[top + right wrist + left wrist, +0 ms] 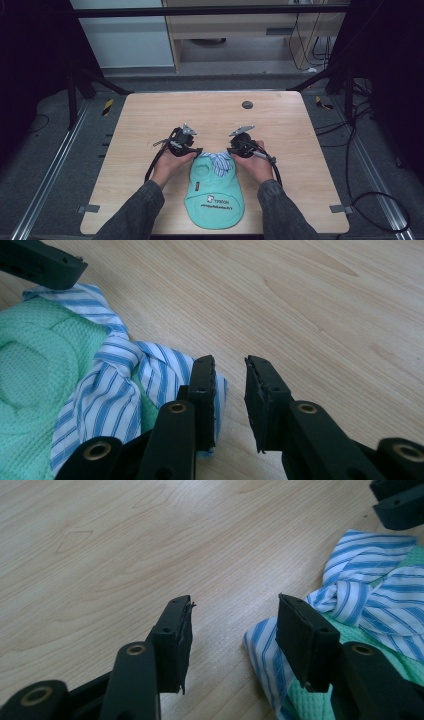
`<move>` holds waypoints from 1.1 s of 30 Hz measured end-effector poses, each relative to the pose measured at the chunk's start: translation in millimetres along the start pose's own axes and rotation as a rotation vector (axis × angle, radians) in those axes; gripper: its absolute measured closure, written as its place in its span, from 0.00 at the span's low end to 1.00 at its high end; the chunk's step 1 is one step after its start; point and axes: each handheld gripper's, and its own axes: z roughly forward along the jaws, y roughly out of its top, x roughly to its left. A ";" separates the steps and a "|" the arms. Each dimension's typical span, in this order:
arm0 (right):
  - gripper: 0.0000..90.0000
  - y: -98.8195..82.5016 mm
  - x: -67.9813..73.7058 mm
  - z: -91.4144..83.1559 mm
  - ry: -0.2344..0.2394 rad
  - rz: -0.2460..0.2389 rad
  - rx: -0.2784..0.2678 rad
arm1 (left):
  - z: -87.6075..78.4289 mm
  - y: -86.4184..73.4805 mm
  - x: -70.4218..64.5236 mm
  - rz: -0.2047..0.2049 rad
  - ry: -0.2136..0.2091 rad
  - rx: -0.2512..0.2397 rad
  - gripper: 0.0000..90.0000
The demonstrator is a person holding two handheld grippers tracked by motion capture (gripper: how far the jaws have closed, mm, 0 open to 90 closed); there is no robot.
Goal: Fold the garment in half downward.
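A small mint-green garment with a blue-and-white striped collar is lying near the middle of the table's front edge, its long axis running from that edge toward the far edge, collar end farthest; white lettering is printed on its near part, too small to read. The left gripper and right gripper are flanking the collar, about equally near, both with jaws parted and holding nothing. Judging from this, the collar corners are lying just inward of each gripper, the striped cloth already touching the inner jaw of each.
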 end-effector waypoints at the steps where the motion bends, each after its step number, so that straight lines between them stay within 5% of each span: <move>1: 0.83 0.0 -0.1 1.0 0.002 0.004 0.007 | 1.1 -0.6 -1.1 0.004 0.003 0.013 0.54; 18: 0.68 -3.9 7.2 13.3 0.023 0.001 0.073 | 14.0 -14.2 -4.6 0.007 -0.008 0.043 0.52; 33: 0.78 -7.5 9.2 13.4 0.047 0.005 0.084 | 9.3 -16.1 -2.7 -0.004 -0.034 0.042 0.50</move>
